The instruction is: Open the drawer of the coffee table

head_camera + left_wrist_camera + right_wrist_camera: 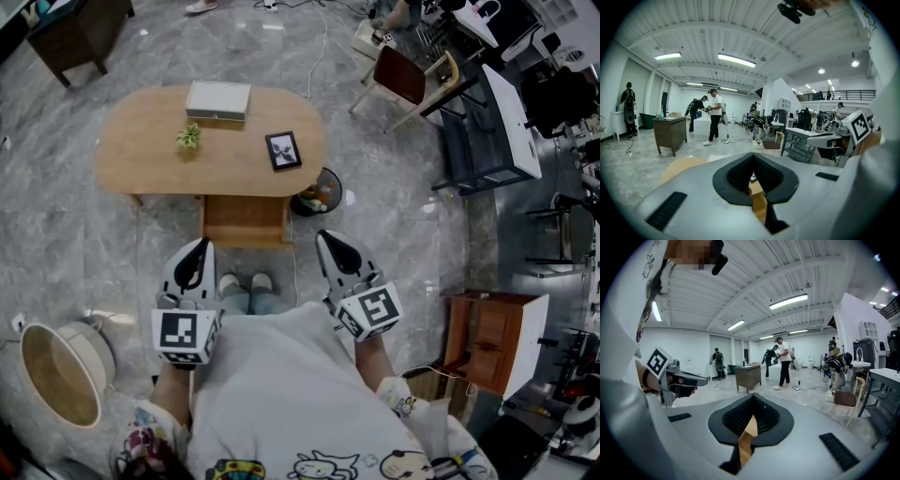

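The oval wooden coffee table (141,155) stands ahead of me in the head view. Its drawer unit (246,220) sits under the near edge, with its front facing my feet. My left gripper (199,246) and right gripper (327,238) hover side by side, short of the table, one on each side of the drawer and apart from it. Both are shut with nothing between the fingers. In the left gripper view the shut jaws of the left gripper (752,157) hide most of the table (679,168). In the right gripper view only a sliver of wood (747,437) shows past the shut right gripper (752,397).
On the tabletop lie a white box (218,99), a small plant (188,138) and a picture frame (283,150). A round bin (321,192) stands by the table's right end. A wicker basket (61,370) sits at my left, a wooden cabinet (492,342) at my right, a chair (408,80) beyond.
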A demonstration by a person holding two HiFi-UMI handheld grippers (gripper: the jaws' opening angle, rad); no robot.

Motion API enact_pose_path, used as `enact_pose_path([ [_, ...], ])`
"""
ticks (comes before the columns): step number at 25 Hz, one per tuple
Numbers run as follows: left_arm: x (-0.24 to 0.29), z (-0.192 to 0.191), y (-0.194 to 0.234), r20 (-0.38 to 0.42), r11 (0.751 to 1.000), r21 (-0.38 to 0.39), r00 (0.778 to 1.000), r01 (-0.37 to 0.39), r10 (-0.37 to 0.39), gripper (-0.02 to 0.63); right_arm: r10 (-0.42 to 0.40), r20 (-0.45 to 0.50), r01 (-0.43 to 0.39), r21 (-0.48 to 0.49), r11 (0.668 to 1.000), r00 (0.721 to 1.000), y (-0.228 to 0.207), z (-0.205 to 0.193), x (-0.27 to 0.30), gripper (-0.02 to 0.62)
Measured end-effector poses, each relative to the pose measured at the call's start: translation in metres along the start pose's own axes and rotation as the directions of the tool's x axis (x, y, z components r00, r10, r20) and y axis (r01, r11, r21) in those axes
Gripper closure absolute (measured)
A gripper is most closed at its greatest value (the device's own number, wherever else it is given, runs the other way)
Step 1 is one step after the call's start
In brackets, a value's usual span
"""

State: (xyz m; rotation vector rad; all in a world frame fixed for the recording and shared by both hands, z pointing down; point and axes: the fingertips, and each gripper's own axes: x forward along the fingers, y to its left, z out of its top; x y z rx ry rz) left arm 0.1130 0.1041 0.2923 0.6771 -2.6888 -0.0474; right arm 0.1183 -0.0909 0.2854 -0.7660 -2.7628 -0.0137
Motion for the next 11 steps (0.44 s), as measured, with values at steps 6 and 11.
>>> enact_pose_path([
  [6,-0.0026,-0.0019,0.0006,0.006,1.0,0.02,1.0,-0.007,0.007,0.601,0.0,-0.005,0.0,-0.001,1.0,1.0,0.0009,-0.0018,-0.002,0.597],
  [11,0.0015,0.005,0.0016,0.016,0.999,0.036,1.0,0.008,-0.009,0.601,-0.002,-0.005,0.002,-0.01,1.0,1.0,-0.0006,0.0016,-0.0001,0.597],
])
